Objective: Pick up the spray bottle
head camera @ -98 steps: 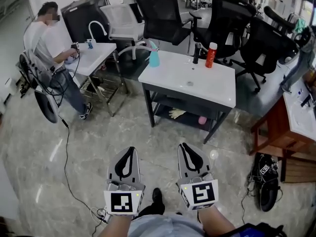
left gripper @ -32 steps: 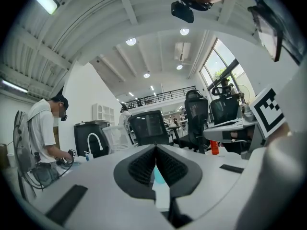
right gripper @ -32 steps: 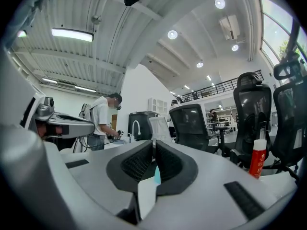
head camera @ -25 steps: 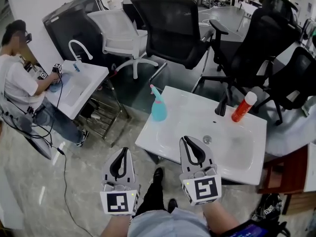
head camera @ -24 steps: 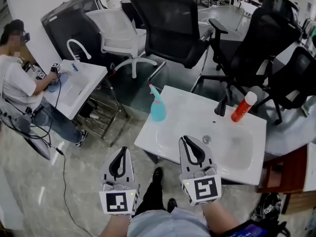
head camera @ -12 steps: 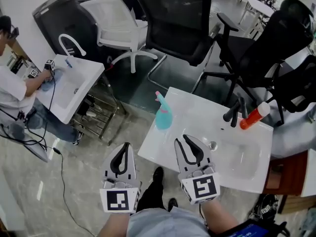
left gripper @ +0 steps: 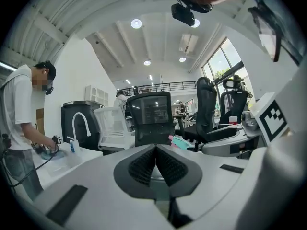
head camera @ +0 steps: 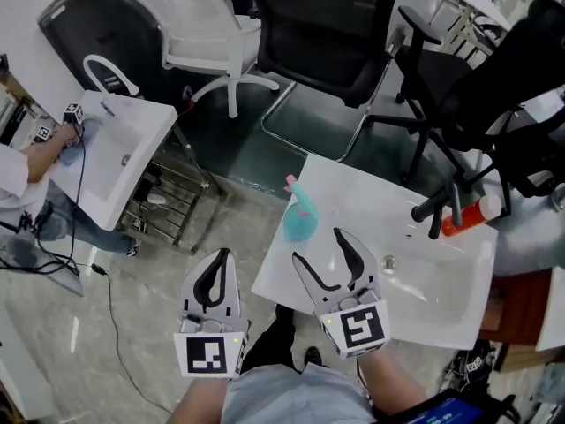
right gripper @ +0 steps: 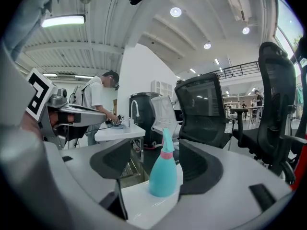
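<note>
Holding the right gripper (head camera: pixel 318 246) nearly level with jaws spread wide, just opened out, gripping nothing: opened ahead of contact, most likely, to clear the round belly of the spray bottle (head camera: pixel 300 221). Aimed straight at that bottle, framed in the gap in the right gripper view yet standing a little beyond the tips, untouched. Holding the left gripper (head camera: pixel 219 256) off to the side over the floor, jaws closed together on nothing, probably idle because one gripper is enough here. Set upright near the left edge of the white washbasin (head camera: pixel 353 193), pink collar and nozzle on top, so within easy reach from this side. Farther back, just beside the black faucet (head camera: pixel 434 212), well apart from the target: a red bottle (head camera: pixel 470 219). No brand or label visible on the teal bottle; any print on the red one too small to tell. Only black-and-white square markers on the gripper cubes, no letters.
</note>
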Action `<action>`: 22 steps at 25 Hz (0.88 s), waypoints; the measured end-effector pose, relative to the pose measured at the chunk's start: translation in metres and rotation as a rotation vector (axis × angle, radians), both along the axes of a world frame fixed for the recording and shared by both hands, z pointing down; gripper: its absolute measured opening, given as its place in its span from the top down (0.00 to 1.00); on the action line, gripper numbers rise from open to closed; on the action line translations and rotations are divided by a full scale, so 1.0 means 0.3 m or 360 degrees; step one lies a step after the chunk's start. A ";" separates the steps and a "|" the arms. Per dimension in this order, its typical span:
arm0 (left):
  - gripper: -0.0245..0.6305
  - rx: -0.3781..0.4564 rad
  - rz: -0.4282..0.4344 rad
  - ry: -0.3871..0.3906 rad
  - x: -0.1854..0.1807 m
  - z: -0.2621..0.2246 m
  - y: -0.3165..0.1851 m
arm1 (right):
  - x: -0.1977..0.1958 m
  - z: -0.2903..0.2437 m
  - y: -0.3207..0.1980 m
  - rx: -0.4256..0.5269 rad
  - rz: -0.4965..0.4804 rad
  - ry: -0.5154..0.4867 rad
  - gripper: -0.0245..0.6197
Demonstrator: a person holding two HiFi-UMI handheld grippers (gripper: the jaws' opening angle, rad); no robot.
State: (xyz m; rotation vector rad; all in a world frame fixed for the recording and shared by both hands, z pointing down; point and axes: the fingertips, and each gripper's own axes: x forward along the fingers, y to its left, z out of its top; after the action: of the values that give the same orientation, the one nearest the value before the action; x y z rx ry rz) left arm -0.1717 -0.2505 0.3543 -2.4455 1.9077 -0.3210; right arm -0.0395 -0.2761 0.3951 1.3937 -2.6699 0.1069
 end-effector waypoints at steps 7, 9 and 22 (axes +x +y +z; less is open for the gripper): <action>0.94 -0.0046 0.0012 0.0013 -0.045 0.033 -0.116 | -0.023 0.055 -0.122 -0.0091 0.0046 0.0029 0.46; 0.94 -0.0052 0.0017 0.0017 -0.055 0.043 -0.146 | -0.027 0.072 -0.152 -0.0102 0.0057 0.0039 0.47; 0.94 -0.0111 0.0034 -0.0028 -0.102 0.097 -0.304 | -0.067 0.156 -0.288 -0.0185 0.0068 0.0051 0.49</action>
State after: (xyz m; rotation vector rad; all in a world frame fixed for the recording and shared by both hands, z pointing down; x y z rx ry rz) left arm -0.2023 -0.3416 0.3836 -2.4951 1.8937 -0.4142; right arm -0.0594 -0.3624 0.4418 1.4050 -2.5639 0.2380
